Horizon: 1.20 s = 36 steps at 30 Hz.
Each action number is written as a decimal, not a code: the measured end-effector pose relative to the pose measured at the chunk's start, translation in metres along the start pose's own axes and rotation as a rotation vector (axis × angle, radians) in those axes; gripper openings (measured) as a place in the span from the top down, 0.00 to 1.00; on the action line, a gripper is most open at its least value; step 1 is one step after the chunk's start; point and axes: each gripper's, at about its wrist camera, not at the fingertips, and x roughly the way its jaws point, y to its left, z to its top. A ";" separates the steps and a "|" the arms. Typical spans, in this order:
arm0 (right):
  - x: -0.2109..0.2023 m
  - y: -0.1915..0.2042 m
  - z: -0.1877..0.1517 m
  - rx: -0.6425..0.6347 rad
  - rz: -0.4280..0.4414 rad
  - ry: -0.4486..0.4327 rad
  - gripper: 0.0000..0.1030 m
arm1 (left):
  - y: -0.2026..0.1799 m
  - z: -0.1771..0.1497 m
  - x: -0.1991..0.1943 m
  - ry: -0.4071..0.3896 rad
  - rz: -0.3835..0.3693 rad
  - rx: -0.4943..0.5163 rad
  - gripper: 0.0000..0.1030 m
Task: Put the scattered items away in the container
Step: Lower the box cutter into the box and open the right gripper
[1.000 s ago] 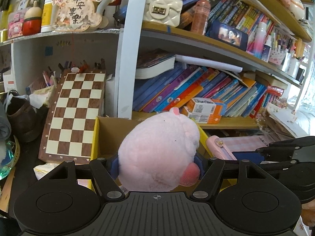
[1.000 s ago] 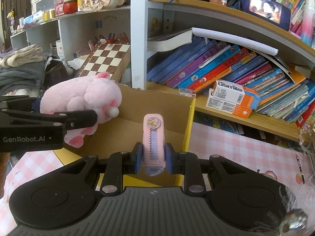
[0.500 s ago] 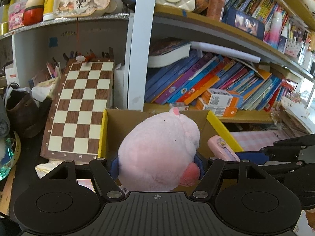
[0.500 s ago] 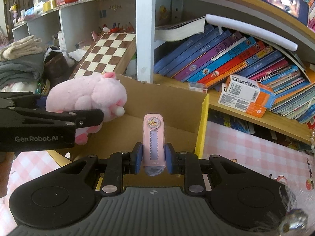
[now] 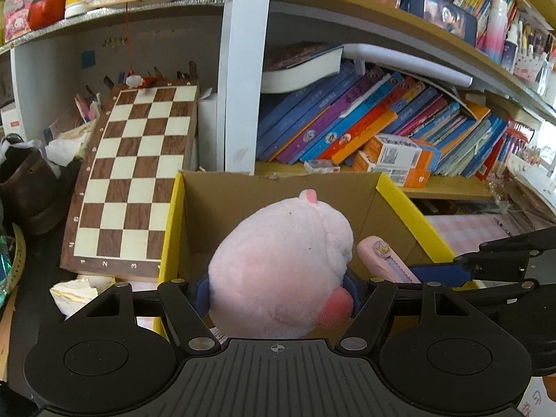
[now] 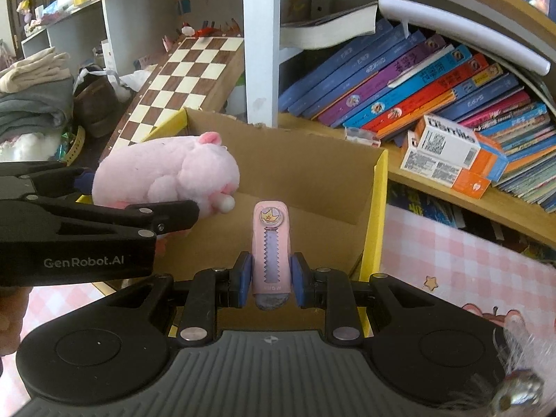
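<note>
You have a pale pink plush toy (image 5: pixel 281 271) with a darker pink ear and foot, and a pink utility knife (image 6: pixel 270 246) bearing a gold crown sticker. The cardboard box (image 6: pixel 312 180) is brown with yellow edges. The chessboard (image 5: pixel 135 180) is brown-and-cream chequered; the tablecloth (image 6: pixel 451 260) pink-and-white chequered.

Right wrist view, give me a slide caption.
Right claw grips a pink clip above the cardboard box.

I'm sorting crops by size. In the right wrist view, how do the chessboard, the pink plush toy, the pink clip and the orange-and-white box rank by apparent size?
1. Brown-and-cream wooden chessboard
2. Fluffy pink plush toy
3. Orange-and-white cardboard box
4. Slim pink plastic clip

The toy and clip sit nearer the camera, so true sizes may differ.
</note>
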 end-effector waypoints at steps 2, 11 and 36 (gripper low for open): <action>0.004 0.001 -0.001 0.000 0.005 0.011 0.78 | 0.001 -0.001 0.003 0.010 0.002 0.001 0.31; 0.018 -0.001 0.001 -0.004 0.005 0.042 0.78 | 0.001 -0.002 0.013 0.024 0.016 0.019 0.31; 0.051 0.003 0.007 -0.088 0.009 0.122 0.77 | -0.008 0.004 0.039 0.074 0.061 0.132 0.30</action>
